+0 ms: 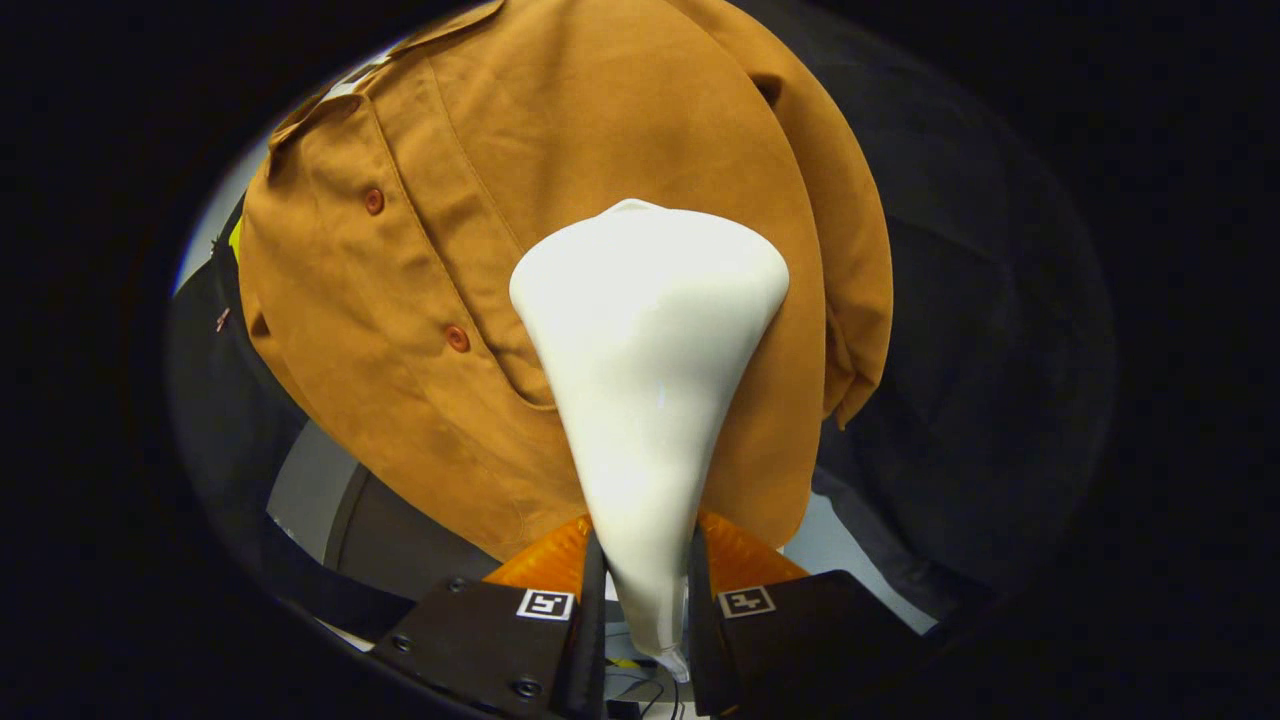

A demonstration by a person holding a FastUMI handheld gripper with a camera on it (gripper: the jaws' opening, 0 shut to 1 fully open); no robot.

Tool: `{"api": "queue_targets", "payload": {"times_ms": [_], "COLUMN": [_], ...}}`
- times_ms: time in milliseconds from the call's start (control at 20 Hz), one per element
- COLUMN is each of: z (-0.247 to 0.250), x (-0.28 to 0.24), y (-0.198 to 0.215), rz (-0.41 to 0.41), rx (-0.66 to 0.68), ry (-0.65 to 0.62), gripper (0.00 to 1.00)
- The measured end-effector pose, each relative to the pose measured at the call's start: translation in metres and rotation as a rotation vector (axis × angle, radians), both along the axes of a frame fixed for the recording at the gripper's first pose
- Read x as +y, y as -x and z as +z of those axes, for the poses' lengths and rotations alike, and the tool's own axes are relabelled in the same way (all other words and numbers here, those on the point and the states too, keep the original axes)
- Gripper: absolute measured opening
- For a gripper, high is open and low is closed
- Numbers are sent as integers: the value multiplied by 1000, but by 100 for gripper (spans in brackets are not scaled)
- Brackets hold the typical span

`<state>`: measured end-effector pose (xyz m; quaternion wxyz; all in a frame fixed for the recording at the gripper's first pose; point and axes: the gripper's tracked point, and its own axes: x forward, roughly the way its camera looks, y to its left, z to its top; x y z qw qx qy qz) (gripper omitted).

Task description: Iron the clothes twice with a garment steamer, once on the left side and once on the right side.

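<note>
Both fingers [585, 590] of the gripper [645, 590] clamp the white steamer [645, 330]; its head rests against the brown shirt [420, 300].

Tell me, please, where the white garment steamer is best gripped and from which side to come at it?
Grip the garment steamer on its narrow handle, from the tail end, one finger on each flank. It tapers from a wide head, which faces the brown shirt, down to a slim neck that fits between the fingers. The gripper holds it just so, both fingers pressing the neck.

Smooth, glossy white plastic steamer [645, 380]; matt brown woven cloth shirt [420, 330] with stitched seams.
</note>
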<state>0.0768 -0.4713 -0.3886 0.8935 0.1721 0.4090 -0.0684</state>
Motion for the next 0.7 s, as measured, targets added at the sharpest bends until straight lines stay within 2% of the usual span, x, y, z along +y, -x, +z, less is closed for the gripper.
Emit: {"api": "queue_targets", "payload": {"times_ms": [350, 500, 700], "z": [-16, 8, 69], "x": [-6, -5, 14], "y": [30, 39, 45], "rz": [-71, -105, -125], "rx": [63, 18, -95], "ry": [11, 57, 153], "gripper": [38, 38, 38]}}
